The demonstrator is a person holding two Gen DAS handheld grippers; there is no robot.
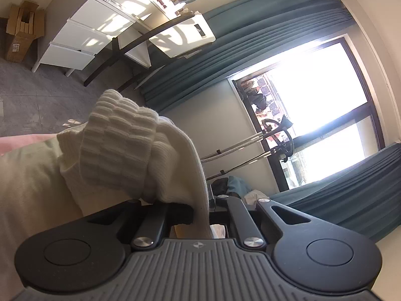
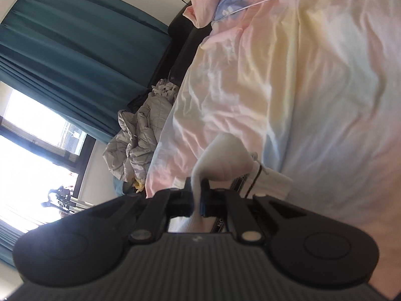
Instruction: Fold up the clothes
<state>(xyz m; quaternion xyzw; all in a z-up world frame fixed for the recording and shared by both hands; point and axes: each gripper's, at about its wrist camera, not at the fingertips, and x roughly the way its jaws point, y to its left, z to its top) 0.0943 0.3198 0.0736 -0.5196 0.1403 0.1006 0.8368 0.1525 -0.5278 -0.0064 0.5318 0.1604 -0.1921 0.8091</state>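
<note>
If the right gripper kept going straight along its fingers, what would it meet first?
Probably the pastel bed sheet. The right gripper is shut on white cloth and angles down toward the bed; nothing else shows ahead, though depth is hard to judge.

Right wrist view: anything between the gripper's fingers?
Yes. White knit fabric is pinched between the right gripper fingers, over the pastel bedsheet. The left wrist view shows the same.

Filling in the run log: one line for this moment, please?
task: fold clothes | left gripper: shut on white knit garment | right gripper: shut on white fabric | under: pastel bedsheet
</note>
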